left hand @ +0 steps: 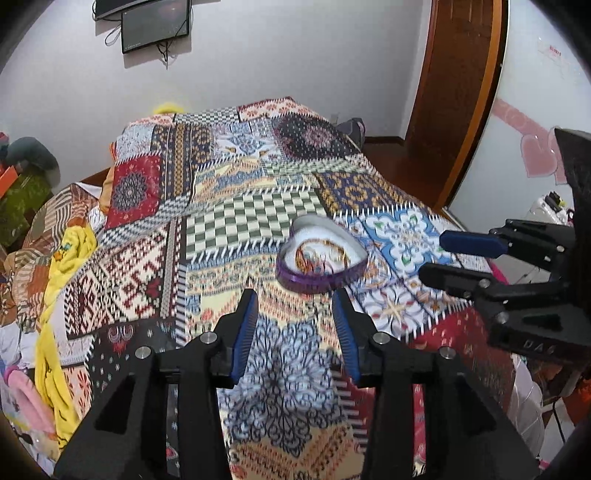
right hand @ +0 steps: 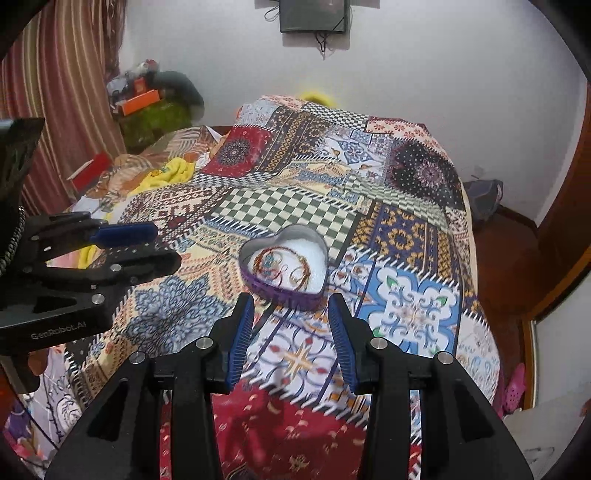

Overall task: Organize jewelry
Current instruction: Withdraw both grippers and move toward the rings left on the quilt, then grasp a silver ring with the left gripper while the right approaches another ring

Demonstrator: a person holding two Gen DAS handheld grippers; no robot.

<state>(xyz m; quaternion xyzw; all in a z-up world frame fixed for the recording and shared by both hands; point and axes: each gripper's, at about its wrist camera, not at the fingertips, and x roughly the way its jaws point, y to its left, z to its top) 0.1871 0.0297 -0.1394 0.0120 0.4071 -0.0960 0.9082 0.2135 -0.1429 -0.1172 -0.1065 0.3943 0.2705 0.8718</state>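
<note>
A purple heart-shaped box (left hand: 321, 275) with a white lining sits on the patchwork bedspread (left hand: 229, 221). Thin gold and beaded bracelets or chains (left hand: 321, 254) lie inside it. My left gripper (left hand: 295, 302) is open and empty, just short of the box. The right gripper (left hand: 439, 258) shows from the side at the right, empty, its fingers apart. In the right wrist view the box (right hand: 288, 291) with the jewelry (right hand: 284, 267) lies just ahead of my open, empty right gripper (right hand: 291, 308). The left gripper (right hand: 162, 245) shows at the left.
The bedspread (right hand: 413, 306) drops off at the right to a wooden floor (right hand: 506, 251). Yellow cloth (left hand: 66, 266) and piled clothes lie at the bed's left side. A red box (right hand: 90, 170) sits at the far left. A dark screen (left hand: 155, 26) hangs on the white wall.
</note>
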